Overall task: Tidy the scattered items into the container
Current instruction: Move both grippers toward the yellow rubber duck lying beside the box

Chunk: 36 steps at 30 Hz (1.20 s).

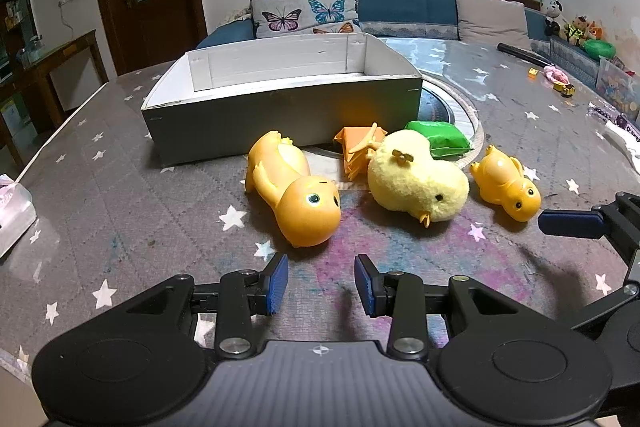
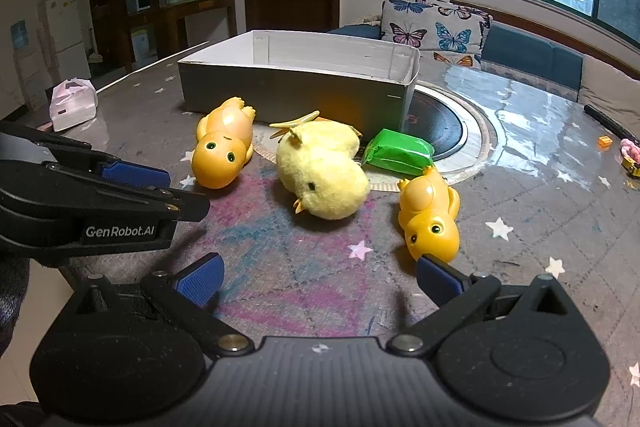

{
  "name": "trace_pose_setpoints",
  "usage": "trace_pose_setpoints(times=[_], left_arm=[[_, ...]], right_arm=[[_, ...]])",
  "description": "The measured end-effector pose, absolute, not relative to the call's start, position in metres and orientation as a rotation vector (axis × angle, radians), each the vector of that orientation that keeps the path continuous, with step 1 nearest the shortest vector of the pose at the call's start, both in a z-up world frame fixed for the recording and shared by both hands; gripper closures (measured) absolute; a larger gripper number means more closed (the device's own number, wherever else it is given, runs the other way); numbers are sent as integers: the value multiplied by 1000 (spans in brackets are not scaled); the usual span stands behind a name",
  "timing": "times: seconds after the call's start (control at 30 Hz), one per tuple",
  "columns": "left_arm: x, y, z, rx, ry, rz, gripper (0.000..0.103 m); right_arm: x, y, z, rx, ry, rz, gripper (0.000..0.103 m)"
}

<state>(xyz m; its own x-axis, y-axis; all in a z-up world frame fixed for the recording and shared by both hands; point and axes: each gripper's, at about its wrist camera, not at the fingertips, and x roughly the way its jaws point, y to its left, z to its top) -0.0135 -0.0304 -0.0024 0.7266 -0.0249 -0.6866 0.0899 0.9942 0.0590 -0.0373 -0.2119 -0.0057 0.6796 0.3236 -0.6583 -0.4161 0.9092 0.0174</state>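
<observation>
A grey-white open box (image 1: 280,115) (image 2: 288,87) stands on the star-patterned tablecloth. In front of it lie a large orange duck toy (image 1: 294,195) (image 2: 222,147), a yellow plush chick (image 1: 416,183) (image 2: 324,175), a small orange duck toy (image 1: 506,187) (image 2: 430,215), a green packet (image 1: 438,139) (image 2: 398,151) and an orange folded paper piece (image 1: 358,147). My left gripper (image 1: 322,283) is open just short of the large duck, nothing between its fingers. My right gripper (image 2: 320,281) is wide open and holds nothing. Its right pad (image 2: 436,275) sits just before the small duck's head.
A round cooktop (image 2: 436,127) is set into the table behind the toys. A pink tissue pack (image 1: 12,211) (image 2: 72,105) lies near the left edge. Small toys (image 1: 560,83) and a black tube (image 1: 520,53) lie at the far right. A sofa runs behind the table.
</observation>
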Motion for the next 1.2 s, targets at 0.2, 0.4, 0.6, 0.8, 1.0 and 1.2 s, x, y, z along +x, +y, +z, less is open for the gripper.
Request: trace_pose_setpoints(times=[0.2, 0.4, 0.6, 0.8, 1.0, 1.2], left_arm=[[-13, -31, -2, 91, 759, -62, 64], [-12, -32, -1, 95, 763, -61, 64], [-11, -31, -1, 95, 765, -60, 64], [-10, -33, 0, 95, 768, -57, 64], [-8, -32, 3, 89, 763, -58, 64], [-5, -30, 4, 84, 763, -58, 64]], right_arm=[[-37, -212, -5, -134, 712, 419, 0], [-36, -210, -5, -134, 715, 424, 0], [-35, -208, -6, -138, 718, 430, 0], [-34, -206, -5, -140, 722, 432, 0], [-32, -202, -5, -148, 725, 439, 0], [-29, -200, -5, -149, 728, 443, 0]])
